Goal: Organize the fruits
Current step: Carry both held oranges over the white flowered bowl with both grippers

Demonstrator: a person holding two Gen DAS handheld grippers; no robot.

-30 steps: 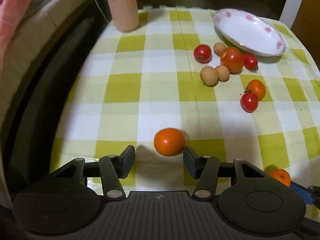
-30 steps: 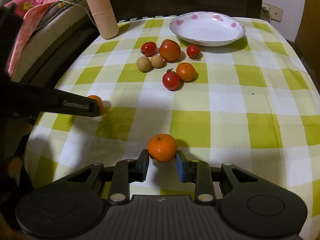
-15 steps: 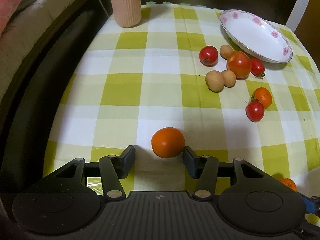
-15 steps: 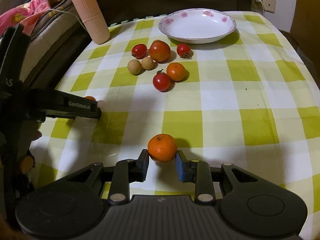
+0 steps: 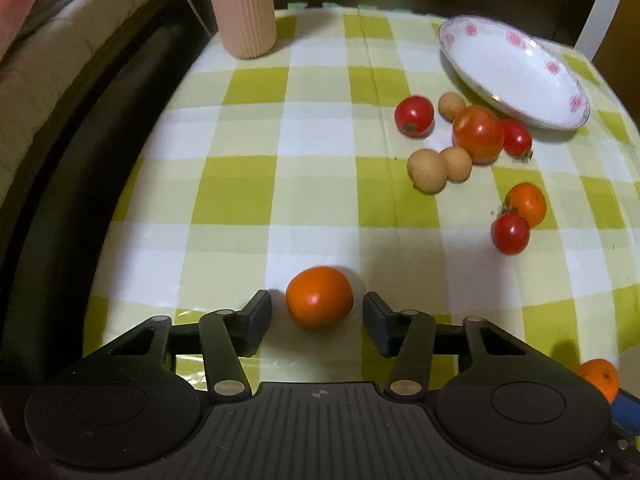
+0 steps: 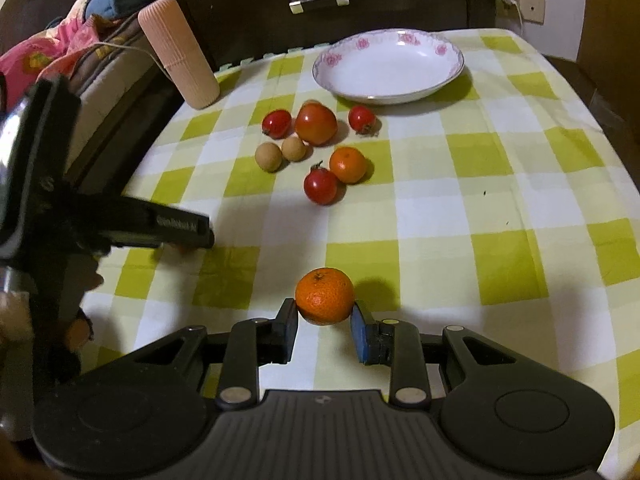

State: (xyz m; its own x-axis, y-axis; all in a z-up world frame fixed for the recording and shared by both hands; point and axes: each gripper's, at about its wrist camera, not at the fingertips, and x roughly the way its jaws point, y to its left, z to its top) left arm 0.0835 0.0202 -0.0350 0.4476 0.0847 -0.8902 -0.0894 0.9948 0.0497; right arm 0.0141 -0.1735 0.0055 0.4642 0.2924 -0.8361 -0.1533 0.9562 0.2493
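A smooth orange fruit [image 5: 320, 297] lies on the checked tablecloth between the fingers of my left gripper [image 5: 318, 318]. Its jaws are closing, with a thin gap still showing on each side of the fruit. My right gripper [image 6: 324, 322] is shut on a mandarin [image 6: 325, 295], which also shows at the lower right of the left wrist view [image 5: 598, 378]. Farther back sit red tomatoes [image 6: 316, 124], two longans [image 6: 269, 157] and a small orange [image 6: 348, 165]. Behind them stands a white flowered plate [image 6: 388, 68], holding nothing. In the right wrist view, the left gripper [image 6: 184, 229] hides its fruit.
A pink ribbed cylinder [image 5: 244, 8] stands upright at the table's far left corner. Bedding and cloth [image 6: 60, 52] lie past the table's left edge. A dark cabinet with a metal handle [image 6: 319, 0] is behind the table. The cloth's right half [image 6: 500, 200] carries no fruit.
The left gripper's fingers have come closer together around the orange fruit. The right gripper keeps its grip on the mandarin, slightly rolled.
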